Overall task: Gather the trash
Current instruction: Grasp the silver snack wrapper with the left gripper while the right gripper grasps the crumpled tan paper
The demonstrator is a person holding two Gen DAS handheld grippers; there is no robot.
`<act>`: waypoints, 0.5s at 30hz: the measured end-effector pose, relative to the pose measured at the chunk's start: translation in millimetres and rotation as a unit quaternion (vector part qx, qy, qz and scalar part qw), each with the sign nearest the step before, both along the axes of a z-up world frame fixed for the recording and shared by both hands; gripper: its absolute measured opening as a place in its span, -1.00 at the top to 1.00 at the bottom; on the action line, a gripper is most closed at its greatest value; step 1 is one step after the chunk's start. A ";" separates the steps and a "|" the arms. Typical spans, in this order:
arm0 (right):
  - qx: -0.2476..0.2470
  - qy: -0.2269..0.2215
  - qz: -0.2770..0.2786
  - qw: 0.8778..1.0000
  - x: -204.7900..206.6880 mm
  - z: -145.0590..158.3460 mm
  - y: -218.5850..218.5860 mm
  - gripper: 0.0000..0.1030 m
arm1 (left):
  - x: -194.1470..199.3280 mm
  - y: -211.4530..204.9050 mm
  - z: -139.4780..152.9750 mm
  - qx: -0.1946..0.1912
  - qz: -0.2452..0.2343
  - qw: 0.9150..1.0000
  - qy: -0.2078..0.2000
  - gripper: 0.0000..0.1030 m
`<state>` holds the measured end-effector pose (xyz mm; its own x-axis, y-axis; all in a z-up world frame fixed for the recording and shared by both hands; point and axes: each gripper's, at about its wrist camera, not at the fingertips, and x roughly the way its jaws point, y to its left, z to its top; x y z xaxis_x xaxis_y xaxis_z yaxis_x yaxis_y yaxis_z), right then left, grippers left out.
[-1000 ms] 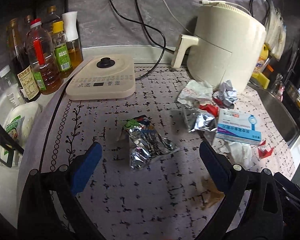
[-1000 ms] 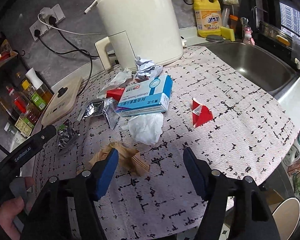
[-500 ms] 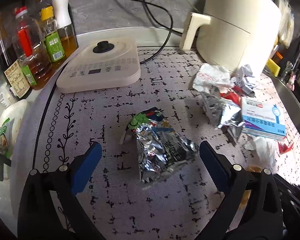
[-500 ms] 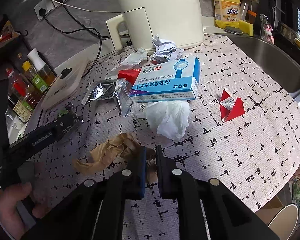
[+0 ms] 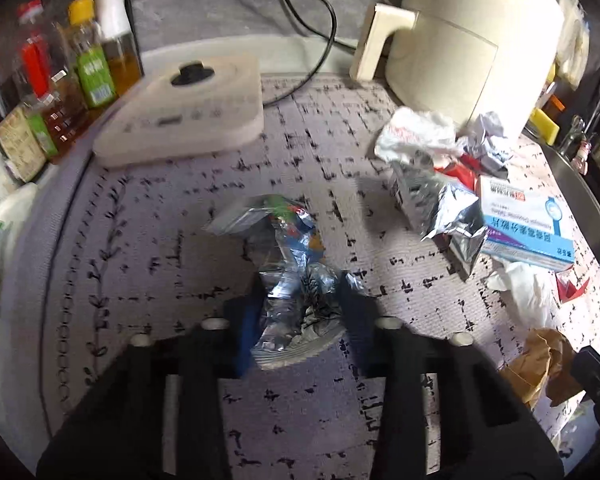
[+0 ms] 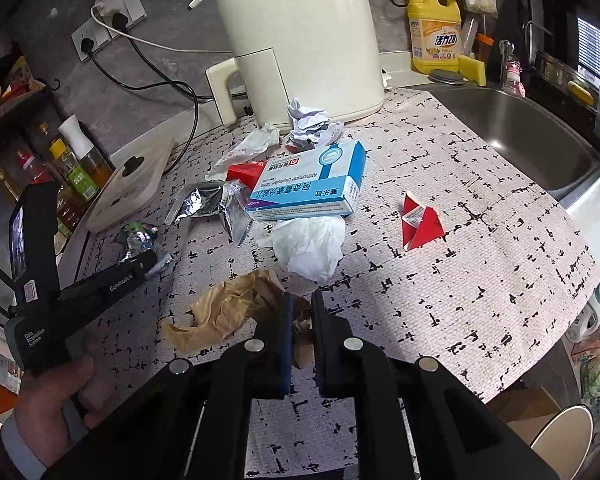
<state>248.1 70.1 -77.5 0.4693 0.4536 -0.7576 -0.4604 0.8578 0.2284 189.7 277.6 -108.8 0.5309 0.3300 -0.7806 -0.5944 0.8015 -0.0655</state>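
Left gripper (image 5: pixel 300 300): its blue-padded fingers are pinched on the near end of the crumpled silver foil snack wrapper (image 5: pixel 288 264), at lower centre of the left wrist view; the wrapper's green and orange printed end lies on the speckled grey mat (image 5: pixel 180 208) beyond the tips.
Right gripper (image 6: pixel 301 320): jaws nearly together, nipping a fold of the crumpled brown paper (image 6: pixel 228 308), which spreads to the lower left of the right wrist view.
Step in hand: judged as both pieces being gripped for lifting off the mat.
Doing it well: foil is slippery and springy, so keep the squeeze firm and lift straight up, so the loose far end clears the mat without dragging. The brown paper is held only by a thin edge and may tear or slip out; raise it slowly.
Trash left on the mat: white crumpled tissue (image 6: pixel 312 244), blue and white cardboard medicine box (image 6: pixel 308 184), red folded paper packet (image 6: pixel 420 220), torn silver foil pouch (image 6: pixel 212 204), more crumpled paper by the cream air fryer (image 6: pixel 300 40).
Only the right wrist view shows: the steel sink (image 6: pixel 520 136) at upper right, the yellow detergent bottle (image 6: pixel 434 36), and the person's hand (image 6: pixel 56 396) holding the left gripper.
Only the left wrist view shows: the foil actually caught between the pads, and the oil bottles (image 5: pixel 80 72) at upper left in close view.
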 end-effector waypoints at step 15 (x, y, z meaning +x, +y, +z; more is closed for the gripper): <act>0.015 -0.026 -0.044 0.999 -25.8 22.9 -76.2 0.82 | -20.0 -78.6 50.0 0.034 -0.044 0.996 -0.066 0.71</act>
